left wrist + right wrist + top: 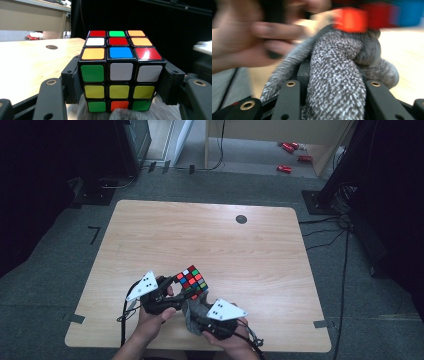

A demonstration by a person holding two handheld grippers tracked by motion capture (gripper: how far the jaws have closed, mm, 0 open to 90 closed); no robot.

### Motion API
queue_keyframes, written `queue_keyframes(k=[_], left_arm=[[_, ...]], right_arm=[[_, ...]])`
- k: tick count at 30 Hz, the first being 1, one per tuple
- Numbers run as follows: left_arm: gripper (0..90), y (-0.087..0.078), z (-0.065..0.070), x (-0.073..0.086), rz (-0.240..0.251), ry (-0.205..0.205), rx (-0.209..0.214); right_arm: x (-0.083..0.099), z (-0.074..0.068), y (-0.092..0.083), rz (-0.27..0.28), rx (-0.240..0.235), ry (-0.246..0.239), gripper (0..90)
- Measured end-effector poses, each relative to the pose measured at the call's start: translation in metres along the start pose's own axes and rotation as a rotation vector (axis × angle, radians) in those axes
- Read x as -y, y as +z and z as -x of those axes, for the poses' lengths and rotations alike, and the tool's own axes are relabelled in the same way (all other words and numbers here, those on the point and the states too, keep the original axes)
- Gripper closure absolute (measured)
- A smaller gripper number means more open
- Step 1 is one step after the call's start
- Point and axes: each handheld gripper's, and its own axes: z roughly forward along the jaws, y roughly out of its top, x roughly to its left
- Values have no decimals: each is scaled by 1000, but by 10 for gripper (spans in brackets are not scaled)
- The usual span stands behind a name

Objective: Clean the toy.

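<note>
A scrambled puzzle cube [192, 281] [120, 72] is held above the near part of the wooden table [210, 245]. My left gripper [170, 295] [121, 86] is shut on the cube, its pads [75, 83] pressing on the cube's two sides. My right gripper [197, 312] [332, 82] is shut on a grey knitted cloth [192, 312] [337, 82], bunched between its jaws. The cloth touches the underside of the cube [352, 18], and its grey edge [120, 113] lies under the cube in the left gripper view. A hand [249, 37] holding the left gripper is close by.
A small dark round disc [241, 219] [51, 47] lies on the far part of the table. Red objects [290, 155] lie on the floor beyond it. Dark equipment and cables [345, 210] stand to the right of the table.
</note>
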Motion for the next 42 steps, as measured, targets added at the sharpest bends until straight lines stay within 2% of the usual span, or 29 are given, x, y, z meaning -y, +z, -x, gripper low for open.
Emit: queue_keyframes(k=[1, 2, 3, 4, 5, 6, 7, 9, 11, 12, 14, 15, 16, 18, 19, 20, 21, 22, 23, 24, 25, 27, 29, 31, 33, 34, 38, 39, 42], left_arm=[[347, -1, -1, 0, 1, -3, 0], [347, -1, 0, 0, 2, -3, 2], [347, 0, 0, 0, 2, -3, 5], [347, 1, 1, 0, -2, 1, 8], [347, 3, 3, 1, -9, 4, 14], [347, 6, 5, 3, -17, 8, 19], [347, 6, 5, 3, -17, 8, 19], [347, 7, 6, 4, -15, 3, 27], [347, 6, 5, 4, -17, 5, 23], [347, 6, 5, 3, -15, 3, 19], [347, 3, 3, 2, -8, 0, 7], [347, 2, 1, 1, -3, -8, 5], [347, 0, 0, 0, 4, -13, 2], [347, -2, -3, -1, 9, -11, -8], [347, -3, -4, -1, 12, -12, -12], [347, -4, -5, -1, 11, -12, -15], [347, -4, -6, -1, 16, -18, -19], [347, -4, -6, -1, 16, -18, -19], [347, -4, -6, -1, 14, -15, -20], [347, -4, -6, -1, 11, -14, -21], [347, -3, -6, -1, 7, -12, -21], [347, -2, -6, 0, 1, -13, -23], [347, -1, -6, 1, -6, -14, -29], [347, 0, -6, 2, -6, -14, -36], [347, 0, -6, 3, -7, -21, -55], [347, 0, -7, 3, -9, -26, -67], [347, -1, -9, 4, -10, -34, -84], [347, -1, -10, 4, -11, -40, -92], [347, 0, -10, 4, -9, -44, -105]], right_arm=[[1, 7, -2, -1, 37, 34, 643], [3, 23, -6, 0, 118, 113, 645], [3, 23, -6, 0, 118, 113, 645], [3, 28, -9, 7, 146, 162, 645], [3, 32, -11, 26, 151, 188, 645], [1, 28, -13, 54, 116, 171, 645], [1, 28, -13, 54, 116, 171, 645], [-1, 18, -10, 54, 72, 138, 646], [1, 5, -3, 37, -26, 83, 646], [1, 5, -3, 37, -26, 83, 646], [1, -4, 0, 23, -79, 7, 647], [0, -5, -1, 14, -79, -22, 646], [0, -5, -1, 14, -79, -22, 646], [-1, 5, -4, 5, -27, -1, 646], [0, 13, -6, 2, 18, 22, 645], [1, 25, -10, -9, 92, 46, 645], [5, 43, -14, -37, 205, 74, 644], [8, 52, -17, -53, 261, 83, 644], [8, 52, -17, -53, 261, 83, 644], [11, 60, -19, -71, 307, 79, 644], [18, 76, -20, -125, 370, 60, 642], [21, 80, -21, -138, 380, 70, 641], [32, 95, -16, -210, 401, 101, 622], [36, 97, -14, -232, 389, 121, 600], [41, 102, -11, -266, 335, 151, 508], [43, 107, -11, -271, 262, 182, 364], [41, 111, -19, -248, 289, 199, 297], [36, 110, -27, -206, 311, 191, 266], [27, 104, -37, -126, 323, 159, 246]])
